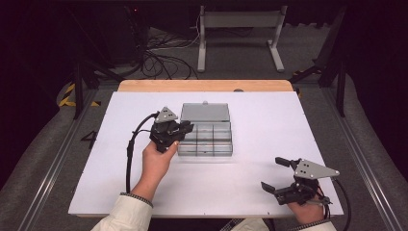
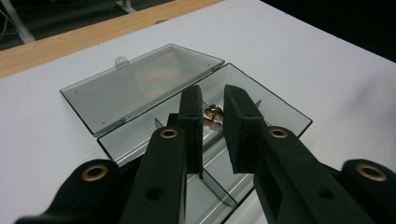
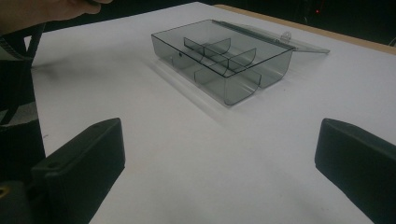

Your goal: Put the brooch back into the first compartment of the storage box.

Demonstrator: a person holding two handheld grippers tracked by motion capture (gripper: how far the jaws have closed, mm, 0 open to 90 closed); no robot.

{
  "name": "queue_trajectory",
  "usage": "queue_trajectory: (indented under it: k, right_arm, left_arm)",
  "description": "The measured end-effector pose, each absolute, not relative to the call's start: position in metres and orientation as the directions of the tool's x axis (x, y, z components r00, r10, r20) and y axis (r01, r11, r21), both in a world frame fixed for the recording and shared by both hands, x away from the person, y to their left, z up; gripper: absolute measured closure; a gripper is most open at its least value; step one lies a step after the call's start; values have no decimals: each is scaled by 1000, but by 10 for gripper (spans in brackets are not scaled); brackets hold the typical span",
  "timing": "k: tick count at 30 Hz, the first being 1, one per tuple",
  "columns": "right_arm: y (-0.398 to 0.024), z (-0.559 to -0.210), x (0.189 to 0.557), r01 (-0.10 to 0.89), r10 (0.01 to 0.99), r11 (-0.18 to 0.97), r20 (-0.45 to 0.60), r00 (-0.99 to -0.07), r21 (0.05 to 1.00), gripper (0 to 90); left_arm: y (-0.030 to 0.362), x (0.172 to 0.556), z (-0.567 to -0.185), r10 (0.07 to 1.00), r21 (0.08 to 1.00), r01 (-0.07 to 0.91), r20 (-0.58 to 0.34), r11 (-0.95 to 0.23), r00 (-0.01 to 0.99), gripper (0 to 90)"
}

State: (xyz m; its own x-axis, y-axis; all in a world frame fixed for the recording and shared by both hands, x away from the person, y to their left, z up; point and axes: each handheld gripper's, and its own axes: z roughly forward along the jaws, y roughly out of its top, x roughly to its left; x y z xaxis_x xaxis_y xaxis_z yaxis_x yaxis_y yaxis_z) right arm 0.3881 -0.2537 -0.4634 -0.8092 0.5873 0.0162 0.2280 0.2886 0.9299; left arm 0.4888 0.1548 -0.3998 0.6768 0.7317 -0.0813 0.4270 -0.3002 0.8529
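A clear smoky plastic box with dividers stands mid-table, its lid lying open flat behind it. My left gripper hovers over the box's left end. In the left gripper view its jaws stand close together over a compartment of the box, and a small brass screw-like part spans the narrow gap between the pads. My right gripper rests near the table's front right corner, jaws wide apart with nothing between them. Ahead of that gripper lies bare table, then the box.
The white tabletop has a wooden strip along its far edge. Beyond it stand a metal frame and loose cables on the floor. The left gripper's black cable loops beside the forearm.
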Motion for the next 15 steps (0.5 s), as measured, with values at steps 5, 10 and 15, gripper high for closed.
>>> queue_trajectory:
  k: [5, 10, 15]
  right_arm:
    - [-254, -463, 388, 227, 586, 289, 16, -810, 930, 23]
    - [-254, -463, 388, 227, 585, 290, 16, -811, 930, 23]
    - [-254, -463, 388, 227, 585, 287, 18, -811, 930, 24]
  left_arm:
    - [153, 495, -402, 742, 849, 432, -72, -305, 666, 780]
    - [151, 500, -403, 752, 847, 438, -71, -302, 655, 780]
    - [148, 504, -405, 767, 842, 450, -72, -296, 638, 780]
